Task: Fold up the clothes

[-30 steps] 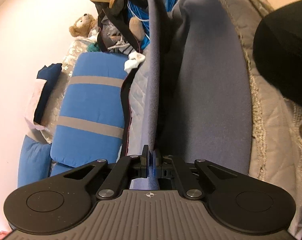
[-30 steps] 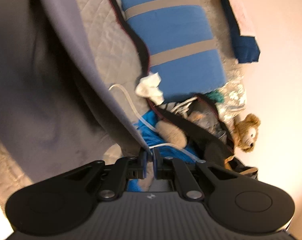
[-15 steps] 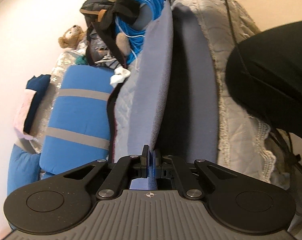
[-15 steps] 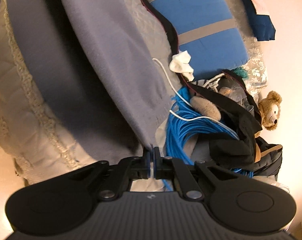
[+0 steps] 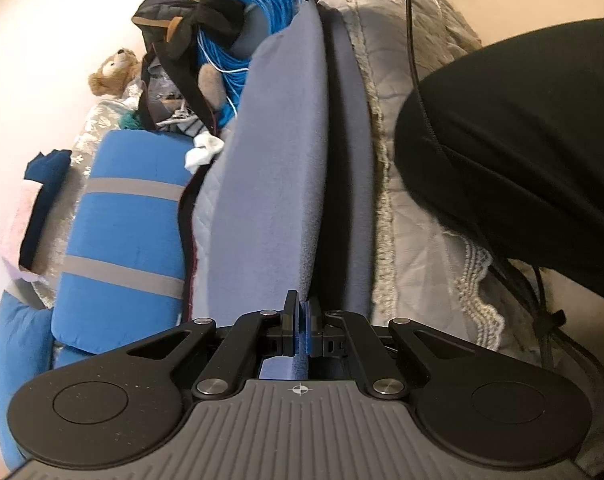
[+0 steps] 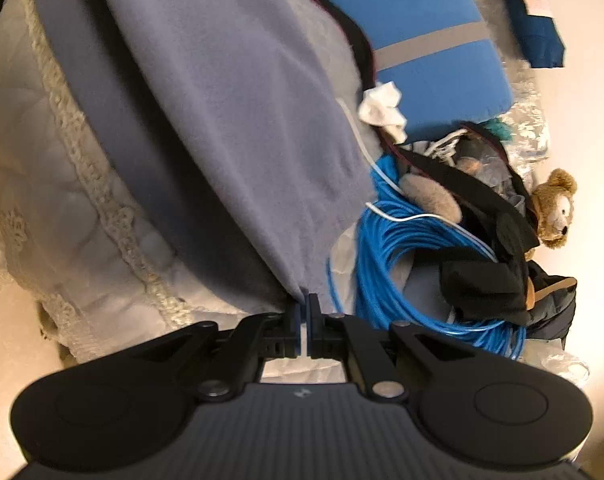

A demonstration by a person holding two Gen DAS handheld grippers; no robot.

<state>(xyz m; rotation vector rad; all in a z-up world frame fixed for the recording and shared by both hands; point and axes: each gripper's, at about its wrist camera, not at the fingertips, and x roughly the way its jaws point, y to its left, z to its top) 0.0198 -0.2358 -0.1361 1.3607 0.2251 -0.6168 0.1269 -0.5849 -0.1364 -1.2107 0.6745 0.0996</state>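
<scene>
Left gripper [image 5: 300, 316]: black fingers pressed together, clamped on the edge of a soft grey-blue fleece garment [image 5: 278, 168]. The cloth rises from the jaws as a taut, matte, finely napped panel, its folded edge running straight away up the view; a darker layer of the same cloth lies in shadow just to its right.

Right gripper [image 6: 303, 312]: fingers likewise pinched on a gathered corner of the fleece garment [image 6: 230, 92], which fans out wide from the pinch, smooth with a few shallow creases. Its hemmed edge runs along the right side.

Under the garment: pale quilted bedspread with a knotted lace trim [image 5: 434, 240], stitched in diamonds, its lace border scalloped and hanging off the bed's edge. Bare quilt shows on the near side of the garment.

Beyond the garment's far edge things are crowded. Firm blue rectangular cushion with two grey bands [image 5: 126, 248], close beside a black-and-maroon cloth edge. Crumpled white tissue [image 6: 382, 110] just beside the cushion's corner. Glossy coil of bright blue cable [image 6: 386, 256] lies next to the hem, a thin white cord crossing it. Black fabric bag with tan trim [image 6: 490, 280] on the coil. Fuzzy brown teddy bear [image 6: 554, 208] against the plain cream wall.

Large black rounded cloth mass [image 5: 522, 140] at the left view's right, touching the lace.
</scene>
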